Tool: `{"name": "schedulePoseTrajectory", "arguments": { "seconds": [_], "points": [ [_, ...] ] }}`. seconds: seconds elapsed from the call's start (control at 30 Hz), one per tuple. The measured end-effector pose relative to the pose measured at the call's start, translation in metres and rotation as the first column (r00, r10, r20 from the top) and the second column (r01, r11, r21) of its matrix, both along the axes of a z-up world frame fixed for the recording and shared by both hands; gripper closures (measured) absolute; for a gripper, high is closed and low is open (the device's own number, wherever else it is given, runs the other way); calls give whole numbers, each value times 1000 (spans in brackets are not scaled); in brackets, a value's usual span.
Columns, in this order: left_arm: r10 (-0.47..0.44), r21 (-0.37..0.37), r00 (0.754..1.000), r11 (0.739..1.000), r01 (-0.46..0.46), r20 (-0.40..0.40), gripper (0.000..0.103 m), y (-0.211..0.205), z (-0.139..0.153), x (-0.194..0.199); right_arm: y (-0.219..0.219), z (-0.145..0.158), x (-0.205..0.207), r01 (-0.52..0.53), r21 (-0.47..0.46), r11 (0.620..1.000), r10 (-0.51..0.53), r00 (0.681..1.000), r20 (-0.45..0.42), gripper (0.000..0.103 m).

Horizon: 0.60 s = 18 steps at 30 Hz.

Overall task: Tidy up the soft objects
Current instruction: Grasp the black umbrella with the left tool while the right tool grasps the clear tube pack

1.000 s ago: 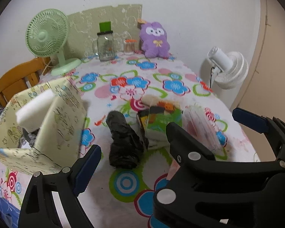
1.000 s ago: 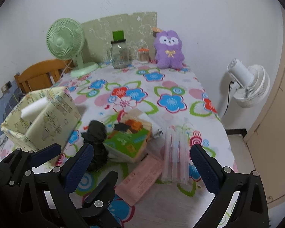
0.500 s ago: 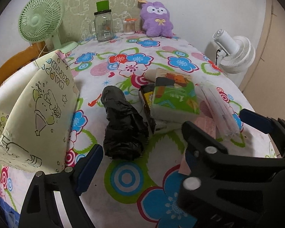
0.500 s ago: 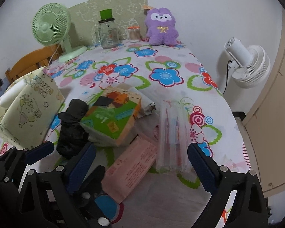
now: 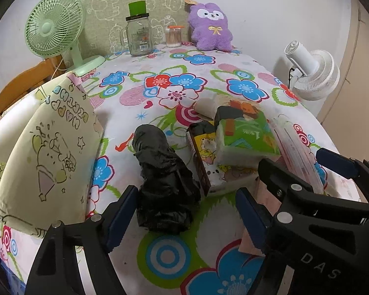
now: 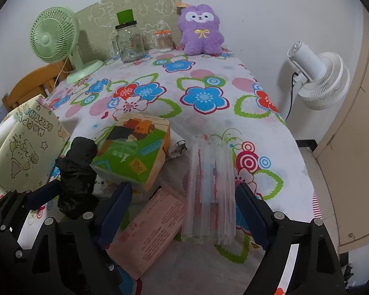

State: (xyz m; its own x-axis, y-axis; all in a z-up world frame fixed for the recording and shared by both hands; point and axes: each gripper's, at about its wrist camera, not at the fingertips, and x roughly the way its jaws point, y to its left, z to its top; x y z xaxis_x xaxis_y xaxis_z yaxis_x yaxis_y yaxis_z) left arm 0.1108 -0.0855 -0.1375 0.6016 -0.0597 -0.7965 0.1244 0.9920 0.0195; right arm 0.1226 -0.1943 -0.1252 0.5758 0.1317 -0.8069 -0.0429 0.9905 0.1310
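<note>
The left claw (image 5: 187,216) hangs low over the near edge of the table (image 5: 243,73), its jaws spread wide and holding nothing. The black bag (image 5: 163,179), a crumpled roll of plastic, lies on the flowered cloth between the two blue pads, its near end just ahead of them; the left pad (image 5: 120,218) sits just beside it, though whether it touches is hard to tell.

The right claw (image 6: 182,216) also stands wide and empty. Between its pads lie a pink packet (image 6: 150,231) and a clear sleeve (image 6: 209,191) of what look like straws, side by side, the sleeve's edge overlapping the packet. The left claw shows in the right camera at lower left, close to the black bag (image 6: 77,172).

Just right of the bag, a green tissue pack (image 5: 243,135) rests tilted on top of a cartoon-printed pack (image 5: 209,164), and a cream roll (image 5: 205,107) pokes out behind them. To the left of the bag, apart from it, stands a pale yellow gift bag (image 5: 49,152) with line drawings, something white inside it.

At the far end of the table, well apart from the pile, a purple plush (image 5: 210,27) sits upright against the wall, with a jar of cotton swabs (image 5: 174,36) and a glass mug (image 5: 138,38) to its left, then a green fan (image 5: 55,27). A white fan (image 5: 312,73) stands off the table's right side.
</note>
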Motion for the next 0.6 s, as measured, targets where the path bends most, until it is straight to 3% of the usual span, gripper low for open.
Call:
{"name": "schedulePoseTrajectory", "arguments": {
  "seconds": [0.27, 0.53, 0.6],
  "points": [
    [30, 7, 999, 1000, -30, -33, 55, 6, -6, 8, 0, -6, 6, 0, 13, 1000, 1, 1000, -20, 15],
    [29, 6, 999, 1000, -29, -26, 60, 11, -5, 5, 4, -9, 8, -11, 18, 1000, 11, 1000, -25, 16],
    [21, 6, 999, 1000, -21, -28, 60, 9, -5, 2, 3, -11, 8, -8, 21, 1000, 8, 999, -31, 20]
  ]
}}
